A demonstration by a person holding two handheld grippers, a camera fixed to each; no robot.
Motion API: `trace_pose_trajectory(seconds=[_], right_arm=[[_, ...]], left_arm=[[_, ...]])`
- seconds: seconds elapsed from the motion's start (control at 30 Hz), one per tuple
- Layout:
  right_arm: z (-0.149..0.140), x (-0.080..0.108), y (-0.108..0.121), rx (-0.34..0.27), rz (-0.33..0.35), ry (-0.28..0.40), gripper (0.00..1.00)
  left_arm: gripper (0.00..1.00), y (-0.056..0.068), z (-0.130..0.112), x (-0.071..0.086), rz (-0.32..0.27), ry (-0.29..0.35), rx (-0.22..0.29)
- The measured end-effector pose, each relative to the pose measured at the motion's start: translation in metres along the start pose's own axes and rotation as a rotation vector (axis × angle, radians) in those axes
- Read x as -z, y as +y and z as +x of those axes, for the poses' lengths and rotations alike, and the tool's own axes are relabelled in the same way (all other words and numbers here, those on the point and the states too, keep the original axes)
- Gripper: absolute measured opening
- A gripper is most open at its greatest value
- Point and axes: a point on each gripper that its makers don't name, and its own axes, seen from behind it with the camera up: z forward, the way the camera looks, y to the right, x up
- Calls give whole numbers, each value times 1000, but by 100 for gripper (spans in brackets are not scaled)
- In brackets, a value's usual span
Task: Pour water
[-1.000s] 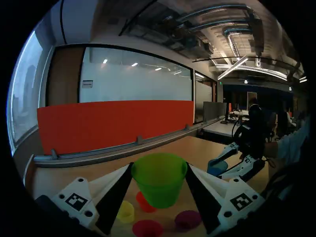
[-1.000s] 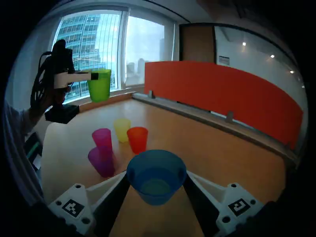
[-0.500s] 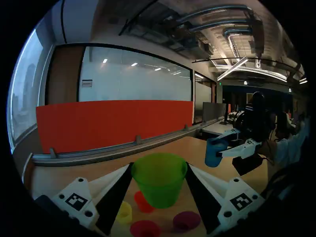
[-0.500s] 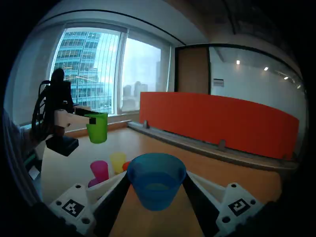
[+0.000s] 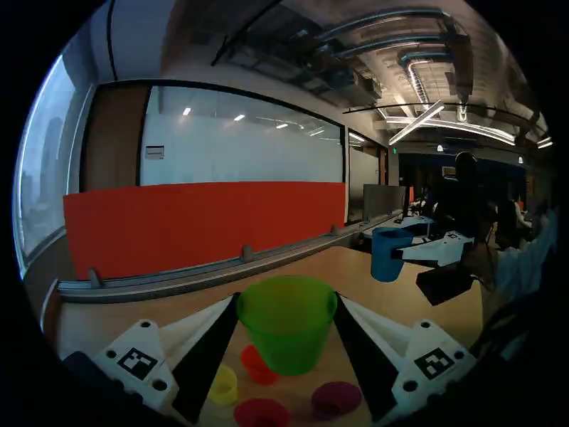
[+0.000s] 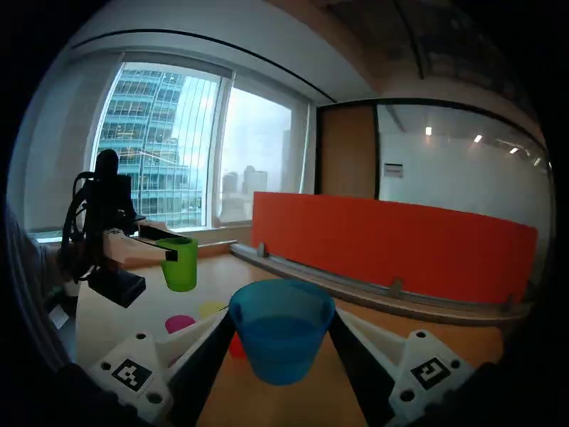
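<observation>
I hold my left gripper point(image 5: 285, 304) level above the wooden table point(image 5: 370, 274). Both its fingers squeeze the green cup point(image 5: 286, 334), which stands upright. My right gripper point(image 6: 282, 319) is level too, pinching the blue cup point(image 6: 282, 352) with water point(image 6: 281, 329) inside. Both cups are up in the air, well apart. Small cups point(image 5: 256, 363) sit on the table below.

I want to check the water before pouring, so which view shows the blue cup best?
The right gripper view: the blue cup sits close up between the right tongs, with its water surface visible. The left gripper view shows it small and side-on, far right.
</observation>
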Motion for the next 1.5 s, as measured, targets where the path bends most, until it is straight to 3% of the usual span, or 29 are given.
trace_pose_trajectory(seconds=[0.37,1.07,1.5], right_arm=[[16,-1,-3,8,15,15,91],[56,-10,-5,55,49,45,91],[79,-16,-9,95,75,57,91]], left_arm=[[90,7,0,-1,-7,1,-27],[90,27,1,-7,-30,48,-25],[90,33,-2,-7,-36,46,-33]])
